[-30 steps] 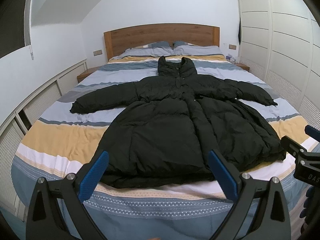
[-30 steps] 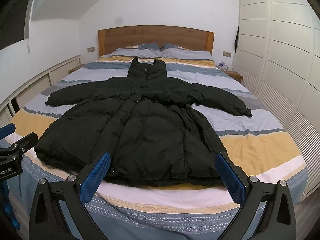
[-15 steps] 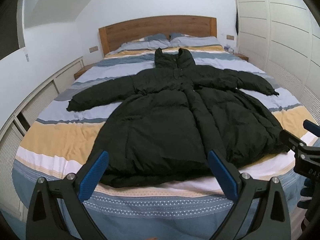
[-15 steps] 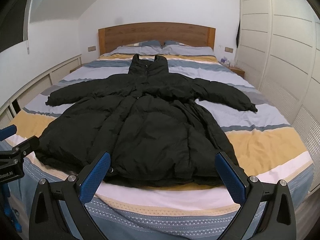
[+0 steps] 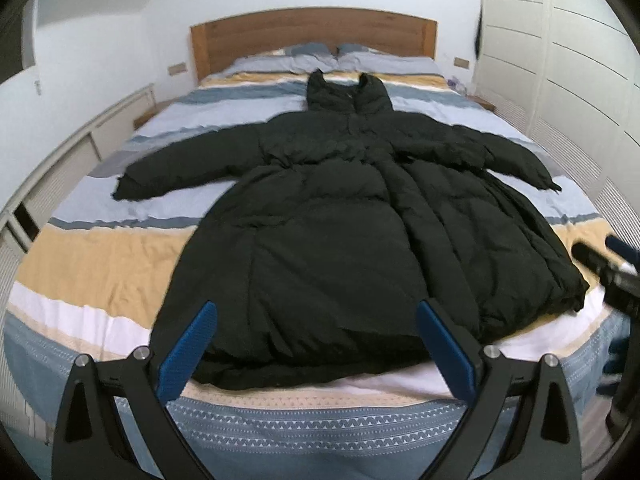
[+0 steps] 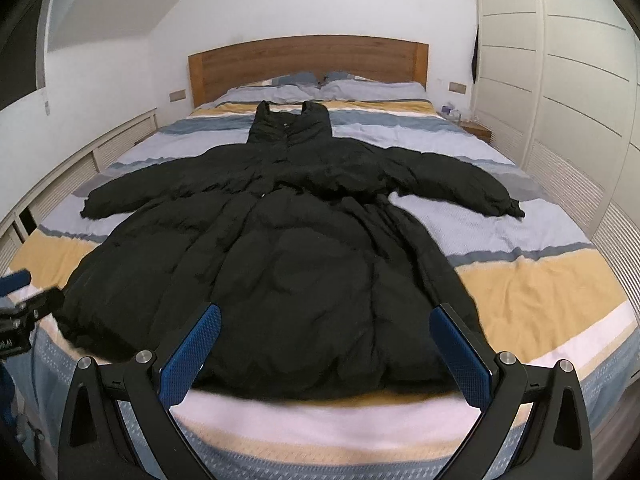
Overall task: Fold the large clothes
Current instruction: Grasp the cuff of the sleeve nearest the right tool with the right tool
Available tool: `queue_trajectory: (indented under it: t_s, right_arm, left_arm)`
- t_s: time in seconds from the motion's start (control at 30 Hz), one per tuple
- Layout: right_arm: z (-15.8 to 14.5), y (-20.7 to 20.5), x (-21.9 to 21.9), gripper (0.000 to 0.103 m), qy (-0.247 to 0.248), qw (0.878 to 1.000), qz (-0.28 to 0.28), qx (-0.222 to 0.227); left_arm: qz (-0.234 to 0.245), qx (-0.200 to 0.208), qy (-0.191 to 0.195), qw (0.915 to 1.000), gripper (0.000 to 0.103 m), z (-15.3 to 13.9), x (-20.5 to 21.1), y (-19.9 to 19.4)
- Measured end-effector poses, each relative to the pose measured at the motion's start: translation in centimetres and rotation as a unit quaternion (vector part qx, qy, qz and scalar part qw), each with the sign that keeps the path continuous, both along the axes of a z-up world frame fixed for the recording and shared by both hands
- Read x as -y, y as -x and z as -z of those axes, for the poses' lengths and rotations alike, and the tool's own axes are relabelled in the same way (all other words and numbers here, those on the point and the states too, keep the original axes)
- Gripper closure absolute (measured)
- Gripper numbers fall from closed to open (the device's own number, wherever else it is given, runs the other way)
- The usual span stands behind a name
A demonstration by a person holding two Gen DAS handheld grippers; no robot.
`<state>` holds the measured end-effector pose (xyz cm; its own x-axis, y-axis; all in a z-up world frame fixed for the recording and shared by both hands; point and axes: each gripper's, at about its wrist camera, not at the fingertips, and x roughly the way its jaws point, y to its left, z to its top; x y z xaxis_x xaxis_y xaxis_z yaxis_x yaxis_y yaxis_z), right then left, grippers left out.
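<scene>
Black coat (image 5: 340, 248) lies spread flat on striped bed (image 5: 92, 264).

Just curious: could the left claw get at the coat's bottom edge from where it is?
Probably yes. The left claw is open, facing the coat, with nothing between it and the hem.

I'm seeing a plain black puffer coat (image 5: 340, 240) lying on a duvet (image 5: 100, 256) striped in blue, grey, yellow and white, its foot edge patterned with small white triangles, before a brown wooden headboard (image 6: 308, 60).
</scene>
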<state>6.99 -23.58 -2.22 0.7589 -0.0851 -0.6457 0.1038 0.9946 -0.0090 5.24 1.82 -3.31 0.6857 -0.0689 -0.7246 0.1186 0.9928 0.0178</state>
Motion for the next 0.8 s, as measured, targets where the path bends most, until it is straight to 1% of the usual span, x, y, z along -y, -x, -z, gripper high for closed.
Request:
queue_trajectory:
  t_s: [0.1, 0.2, 0.3, 0.4, 0.53, 0.63, 0.67, 0.73, 0.77, 0.8]
  right_arm:
    - [-0.9, -1.4, 1.4, 0.001, 0.004, 1.000, 0.011, 0.008]
    - [-1.7, -2.8, 2.9, 0.001, 0.006, 1.000, 0.023, 0.015]
    - [-2.3, -4.5, 4.8, 0.001, 0.004, 0.999, 0.034, 0.019]
    - [-2.4, -6.7, 6.6, 0.001, 0.002, 0.999, 0.042, 0.009]
    - [-2.0, -10.3, 9.7, 0.001, -0.046, 0.998, 0.052, -0.009]
    - [-1.6, -13.3, 11.9, 0.001, -0.051, 0.996, 0.065, -0.016]
    - [-1.2, -14.8, 13.0, 0.001, -0.063, 0.995, 0.070, -0.022]
    - [-0.3, -17.9, 15.6, 0.001, -0.110, 0.990, 0.078, -0.031]
    - [0.2, -19.1, 16.7, 0.001, -0.128, 0.988, 0.085, -0.033]
    - [0.9, -20.8, 18.3, 0.001, -0.155, 0.982, 0.100, -0.036]
  left_arm:
    - [-0.001, 0.006, -0.017, 0.9998, 0.003, 0.2, 0.1, -0.8]
    - [-0.006, 0.009, -0.014, 0.9999, 0.003, 0.2, 0.1, -2.1]
    - [-0.013, 0.023, -0.013, 0.9996, 0.003, -0.3, 0.0, -3.6]
    - [-0.011, 0.039, -0.008, 0.9991, 0.003, -0.9, -0.2, -5.4]
    - [0.001, 0.034, 0.019, 0.9992, 0.003, -1.2, -0.8, -8.5]
    - [0.010, 0.031, 0.027, 0.9991, 0.003, -1.2, -0.9, -11.5]
    - [0.016, 0.028, 0.032, 0.9990, 0.003, -1.2, -0.9, -12.6]
    - [0.035, 0.022, 0.055, 0.9976, 0.003, -1.2, -0.8, -15.7]
    - [0.039, 0.025, 0.062, 0.9970, 0.003, -1.3, -0.7, -16.8]
    - [0.046, 0.035, 0.068, 0.9961, 0.003, -1.4, -0.4, -18.5]
